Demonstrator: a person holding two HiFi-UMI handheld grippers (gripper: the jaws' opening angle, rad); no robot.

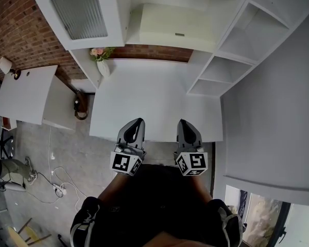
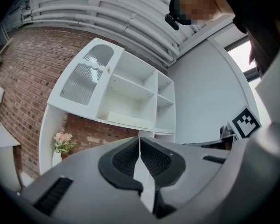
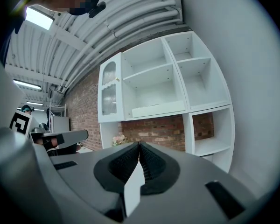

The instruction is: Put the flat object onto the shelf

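A flat white box [image 1: 171, 25] lies on a shelf of the white shelf unit [image 1: 232, 50]; it also shows in the left gripper view as the flat box [image 2: 129, 120] and in the right gripper view as the flat box [image 3: 158, 109]. Both grippers hover side by side over the near edge of the white desk top [image 1: 149, 99], well short of the shelf. My left gripper [image 1: 138, 121] [image 2: 139, 139] is shut with nothing between its pads. My right gripper [image 1: 182, 122] [image 3: 139, 144] is also shut and empty.
A vase of pink flowers [image 1: 101, 60] [image 2: 62, 143] stands at the desk's back left corner. A ribbed-glass cabinet door [image 1: 83, 13] hangs open above it. A white side table [image 1: 26, 92] and floor cables [image 1: 56, 185] lie to the left. A white wall [image 1: 278, 112] closes the right.
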